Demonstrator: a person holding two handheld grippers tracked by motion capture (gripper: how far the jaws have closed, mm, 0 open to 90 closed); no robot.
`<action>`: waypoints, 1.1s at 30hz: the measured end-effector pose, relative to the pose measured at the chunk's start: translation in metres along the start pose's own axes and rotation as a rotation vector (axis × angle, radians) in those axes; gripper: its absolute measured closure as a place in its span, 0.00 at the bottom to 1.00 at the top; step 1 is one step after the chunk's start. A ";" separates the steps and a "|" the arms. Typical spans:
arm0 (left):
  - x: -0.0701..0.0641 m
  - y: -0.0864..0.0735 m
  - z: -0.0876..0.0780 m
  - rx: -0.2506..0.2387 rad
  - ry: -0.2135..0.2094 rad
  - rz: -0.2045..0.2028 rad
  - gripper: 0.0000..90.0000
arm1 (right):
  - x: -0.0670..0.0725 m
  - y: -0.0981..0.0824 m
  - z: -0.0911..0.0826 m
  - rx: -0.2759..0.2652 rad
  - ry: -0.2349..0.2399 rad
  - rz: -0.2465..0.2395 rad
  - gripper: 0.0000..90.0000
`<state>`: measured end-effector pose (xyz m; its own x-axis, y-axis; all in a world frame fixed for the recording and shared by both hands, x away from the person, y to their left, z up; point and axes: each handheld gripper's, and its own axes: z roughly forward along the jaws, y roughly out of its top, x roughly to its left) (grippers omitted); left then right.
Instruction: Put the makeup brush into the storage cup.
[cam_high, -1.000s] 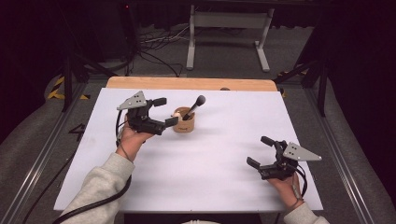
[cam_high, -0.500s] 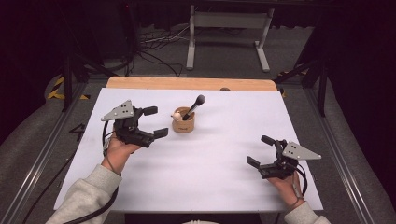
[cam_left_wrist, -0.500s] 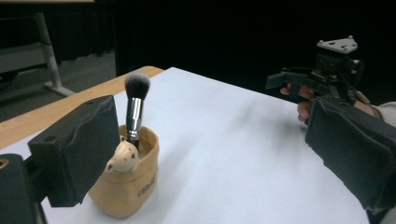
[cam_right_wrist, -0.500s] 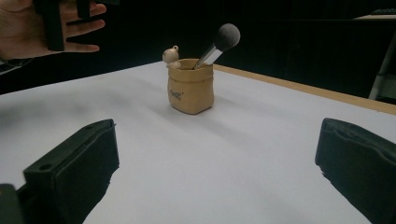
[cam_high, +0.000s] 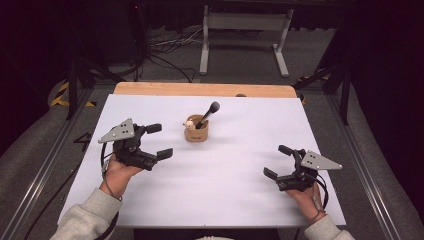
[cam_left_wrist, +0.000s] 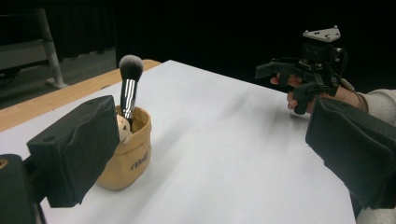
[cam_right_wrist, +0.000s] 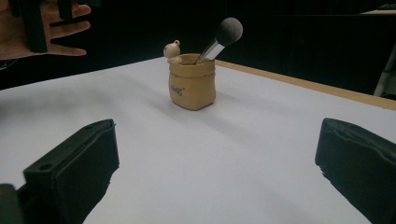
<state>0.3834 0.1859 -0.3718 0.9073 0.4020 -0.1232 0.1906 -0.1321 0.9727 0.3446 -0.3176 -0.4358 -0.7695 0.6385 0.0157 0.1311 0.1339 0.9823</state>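
Note:
A small tan pouch-shaped holder (cam_high: 196, 132) (cam_left_wrist: 128, 154) (cam_right_wrist: 192, 87) stands upright on the white table (cam_high: 220, 200), with a little bear figure on its rim. A makeup brush (cam_high: 207, 114) (cam_left_wrist: 129, 79) (cam_right_wrist: 222, 38) leans out of it, dark bristle head up. My left gripper (cam_high: 159, 140) is open, held a short way to the left of the holder and apart from it, with nothing between its jaws. My right gripper (cam_high: 278, 161) rests open at the table's right front, far from the holder and empty; it also appears in the left gripper view as the right gripper (cam_left_wrist: 282, 83).
A wooden strip (cam_high: 205, 89) runs along the table's far edge. Beyond it stand a grey metal frame (cam_high: 245, 35) and cables (cam_high: 160, 47) on the dark floor. Bare white surface lies between the two grippers.
My left gripper has pulled back from the holder, moving left and toward the person, and stays open. The right gripper and the holder with its brush have not moved.

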 end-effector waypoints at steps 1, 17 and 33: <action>0.000 -0.001 -0.001 -0.001 0.002 0.000 0.04 | 0.000 0.000 0.000 0.001 0.000 -0.003 0.00; -0.011 -0.035 -0.014 -0.019 0.019 -0.041 0.04 | -0.002 -0.001 0.001 0.012 0.001 -0.015 0.00; -0.012 -0.068 -0.017 -0.033 0.061 -0.049 0.05 | 0.000 -0.004 0.003 0.023 0.013 -0.023 0.00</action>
<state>0.3529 0.2054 -0.4329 0.8726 0.4615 -0.1599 0.2211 -0.0813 0.9719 0.3462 -0.3159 -0.4405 -0.7807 0.6249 -0.0044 0.1273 0.1660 0.9779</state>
